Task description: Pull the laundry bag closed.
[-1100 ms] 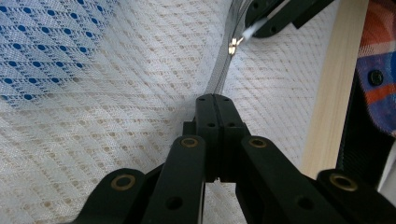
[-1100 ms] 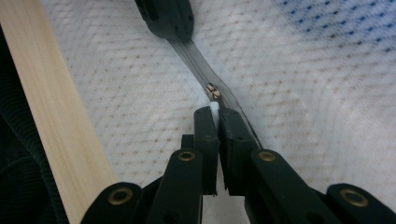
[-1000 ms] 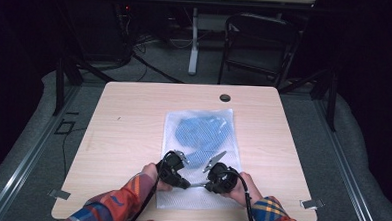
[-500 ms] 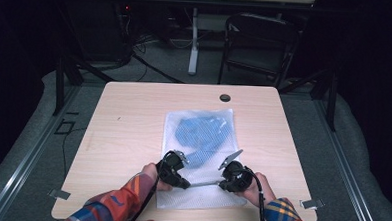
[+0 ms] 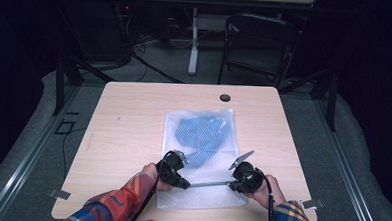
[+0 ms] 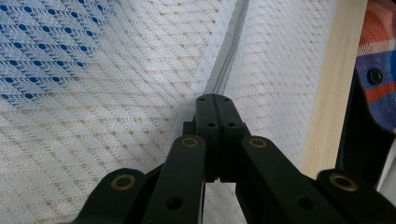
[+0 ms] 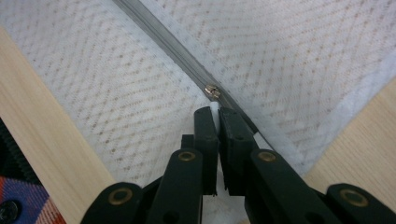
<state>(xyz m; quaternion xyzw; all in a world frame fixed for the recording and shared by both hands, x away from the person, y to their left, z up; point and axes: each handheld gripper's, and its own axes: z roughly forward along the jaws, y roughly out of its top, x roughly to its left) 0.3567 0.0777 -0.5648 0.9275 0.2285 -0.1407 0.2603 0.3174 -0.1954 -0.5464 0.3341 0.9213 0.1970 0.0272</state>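
1. Across the middle of the high view lies the pale wooden worktop (image 5: 133, 133), rounded at its corners, with a small dark round hole (image 5: 225, 98) near its far edge.
2. Centre frame on it rests a white mesh bag (image 5: 200, 191), flat, its near edge close to the bottom edge of the worktop; a blue cloth (image 5: 203, 136) shows through its upper half.
3. Lower in the frame, a grey zipper (image 5: 208, 183) runs across the bag between the two tools.
4. At lower left of centre, the left hand-held gripper (image 6: 214, 100) has its jaws pressed together, clamped on the zipper tape (image 6: 229, 60) and the mesh.
5. At lower right of centre, the right hand-held gripper (image 7: 215, 112) pinches a small white tab just below the metal zipper slider (image 7: 213, 91).
6. Along the bottom edge, plaid sleeves (image 5: 125, 202) enter the frame.
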